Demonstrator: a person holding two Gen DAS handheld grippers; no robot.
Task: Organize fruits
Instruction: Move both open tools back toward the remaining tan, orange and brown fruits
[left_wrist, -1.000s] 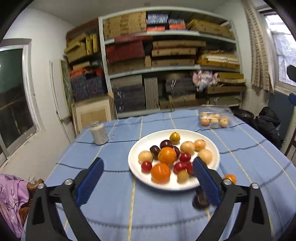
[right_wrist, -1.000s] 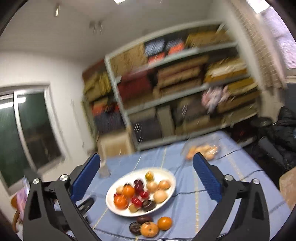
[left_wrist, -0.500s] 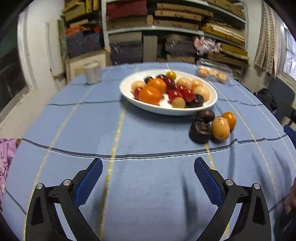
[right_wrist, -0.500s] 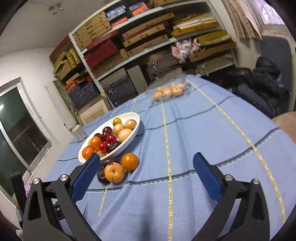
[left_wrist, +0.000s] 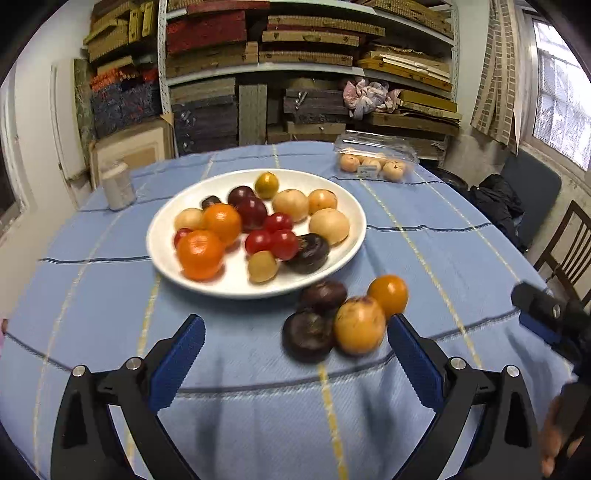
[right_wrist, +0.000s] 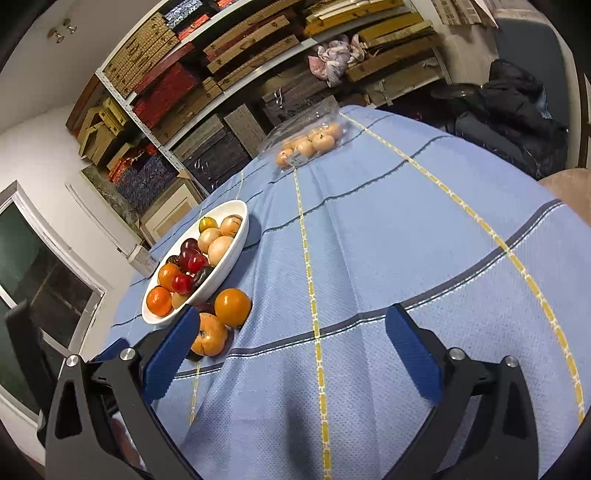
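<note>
My table (left_wrist: 461, 258) wears a blue striped cloth; the white plate (left_wrist: 343, 206) of mixed fruit sits toward its far left side. A clear fruit box (left_wrist: 375, 157) lies at the far edge. Four loose fruits (left_wrist: 358, 326) cluster just beside the plate's near rim, touching each other. My left tongs (left_wrist: 295, 339) are spread wide, empty, near that cluster; my right tongs (right_wrist: 288, 332) likewise gape over bare cloth.
</note>
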